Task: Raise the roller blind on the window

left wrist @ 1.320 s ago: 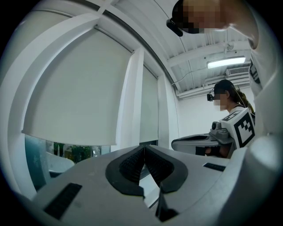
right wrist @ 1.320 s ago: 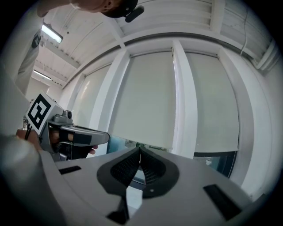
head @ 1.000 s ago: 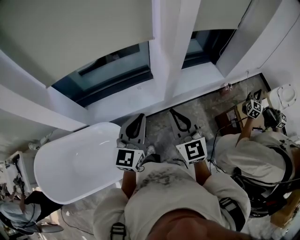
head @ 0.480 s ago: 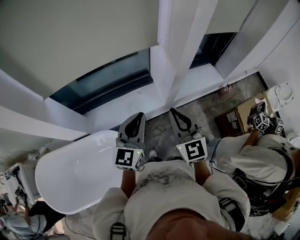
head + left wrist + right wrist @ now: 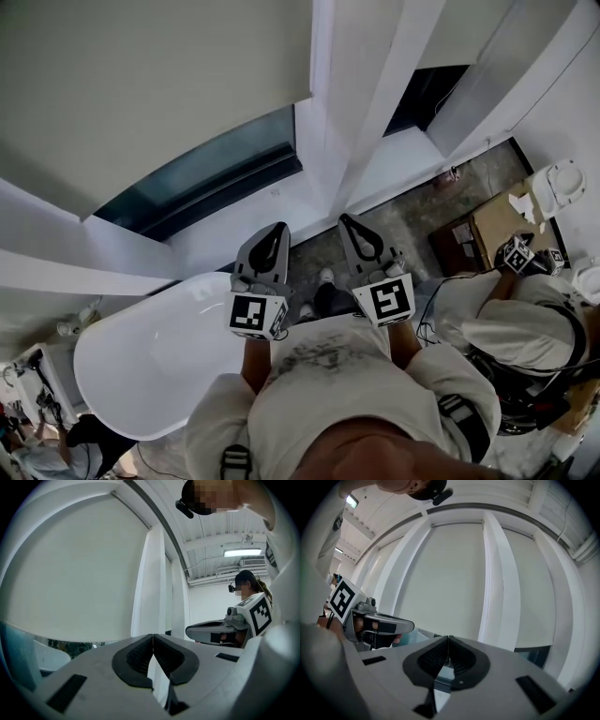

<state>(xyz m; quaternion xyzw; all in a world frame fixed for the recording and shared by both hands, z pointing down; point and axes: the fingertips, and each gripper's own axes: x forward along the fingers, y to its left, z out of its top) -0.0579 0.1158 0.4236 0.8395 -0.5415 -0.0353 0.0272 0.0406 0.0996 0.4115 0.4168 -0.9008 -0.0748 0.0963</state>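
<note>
The beige roller blind [image 5: 141, 84] hangs low over the left window pane, with a strip of dark glass [image 5: 211, 178] showing beneath its bottom edge. It fills the left gripper view [image 5: 70, 573] and the right gripper view [image 5: 445, 578]. My left gripper [image 5: 278, 229] and right gripper [image 5: 346, 220] are side by side in front of me, short of the window and touching nothing. Both point at the white mullion [image 5: 361, 94]. In the left gripper view the left gripper [image 5: 153, 637] is shut and empty. The right gripper [image 5: 448, 640] is likewise shut with nothing between its pads.
A white bathtub [image 5: 159, 356] stands below the window at the left. A second blind [image 5: 459, 28] covers the right pane. Another person [image 5: 516, 319] with grippers stands at the right, near a cardboard box [image 5: 487, 230] and a toilet [image 5: 558, 183].
The head view has shifted, so the blind fills more of the picture and the bathtub sits lower. Both grippers keep their place and stay shut. The other person's grippers moved down and right.
</note>
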